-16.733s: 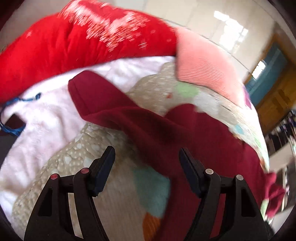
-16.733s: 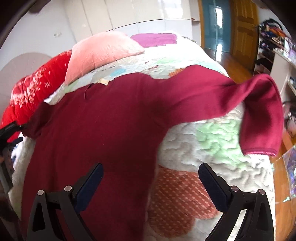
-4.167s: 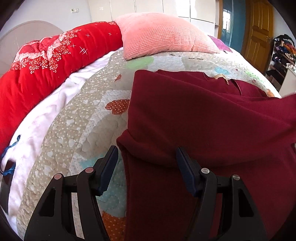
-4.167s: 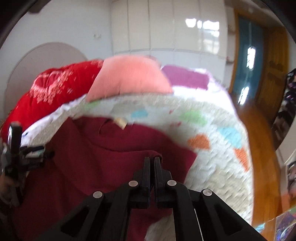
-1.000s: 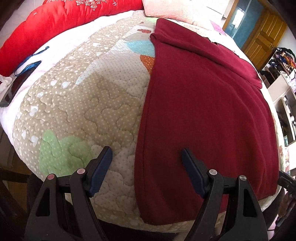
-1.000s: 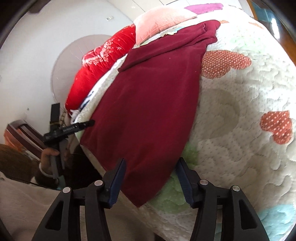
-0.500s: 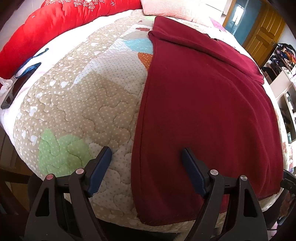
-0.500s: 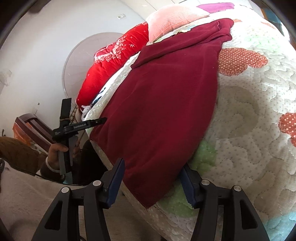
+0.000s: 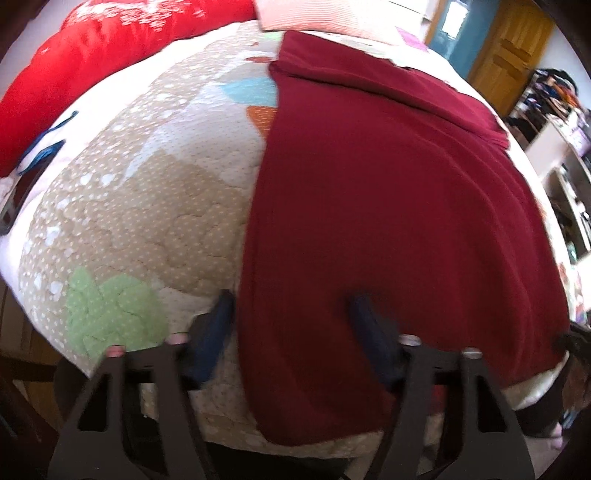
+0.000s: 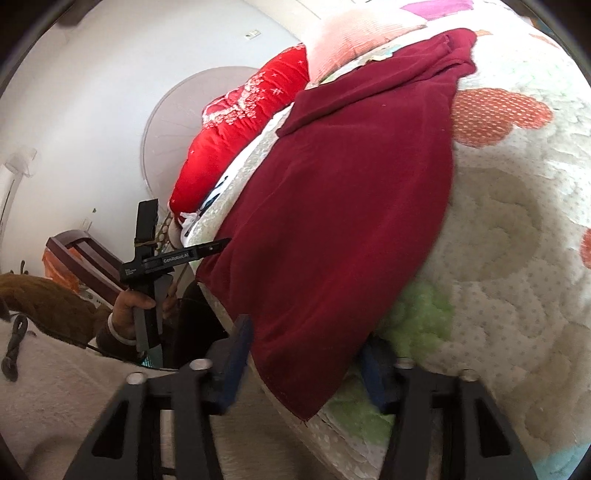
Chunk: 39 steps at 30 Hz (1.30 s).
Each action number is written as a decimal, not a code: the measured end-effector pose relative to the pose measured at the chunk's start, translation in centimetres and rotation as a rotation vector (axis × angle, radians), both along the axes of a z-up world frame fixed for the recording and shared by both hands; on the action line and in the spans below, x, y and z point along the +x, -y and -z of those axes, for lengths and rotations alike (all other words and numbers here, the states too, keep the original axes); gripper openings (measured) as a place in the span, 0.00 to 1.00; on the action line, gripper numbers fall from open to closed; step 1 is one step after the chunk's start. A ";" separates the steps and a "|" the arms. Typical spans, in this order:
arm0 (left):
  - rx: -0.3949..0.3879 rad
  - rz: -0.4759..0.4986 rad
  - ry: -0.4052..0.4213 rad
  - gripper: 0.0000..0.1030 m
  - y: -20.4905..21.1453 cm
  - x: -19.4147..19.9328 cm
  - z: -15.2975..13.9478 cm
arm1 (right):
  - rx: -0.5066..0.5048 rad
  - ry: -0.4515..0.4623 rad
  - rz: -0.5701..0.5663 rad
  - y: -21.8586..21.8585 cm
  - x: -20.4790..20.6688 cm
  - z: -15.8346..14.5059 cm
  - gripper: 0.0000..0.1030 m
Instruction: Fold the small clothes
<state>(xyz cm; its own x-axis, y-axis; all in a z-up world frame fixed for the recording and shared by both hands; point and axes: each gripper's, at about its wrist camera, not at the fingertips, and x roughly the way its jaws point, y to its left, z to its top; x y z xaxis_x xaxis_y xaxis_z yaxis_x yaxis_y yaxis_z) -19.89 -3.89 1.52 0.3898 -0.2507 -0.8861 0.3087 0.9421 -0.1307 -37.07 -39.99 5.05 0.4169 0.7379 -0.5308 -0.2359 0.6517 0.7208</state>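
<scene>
Since a moment ago both pairs of jaws have been closing, each with a bottom corner of the maroon garment [image 9: 388, 206] between them. The left gripper [image 9: 291, 314] straddles the left hem corner and the right gripper [image 10: 306, 339] the right one, yet a gap shows beside the cloth, so neither pinches yet. Taking both corners likely lets the hem be carried up the quilt [image 9: 155, 184] toward the collar. The garment lies flat, sides folded in, hem over the bed's near edge.

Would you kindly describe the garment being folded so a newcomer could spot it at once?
Start at the bed's patchwork quilt. Down its middle lies the dark red top, sleeves folded in, hem hanging over the near edge. It is plain maroon, unlike the bright red duvet and pink pillow.
</scene>
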 end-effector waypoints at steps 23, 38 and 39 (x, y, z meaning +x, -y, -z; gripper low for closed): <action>-0.349 0.018 0.042 0.08 4.1 21.0 -9.0 | 0.043 0.323 0.237 8.2 17.4 -9.7 0.17; -0.371 -0.105 -0.001 0.58 5.6 30.1 -6.6 | -0.036 0.141 0.434 12.5 30.8 -5.8 0.41; -0.361 -0.128 0.051 0.71 5.2 29.8 -7.5 | -0.046 0.157 0.450 12.8 30.3 -6.2 0.43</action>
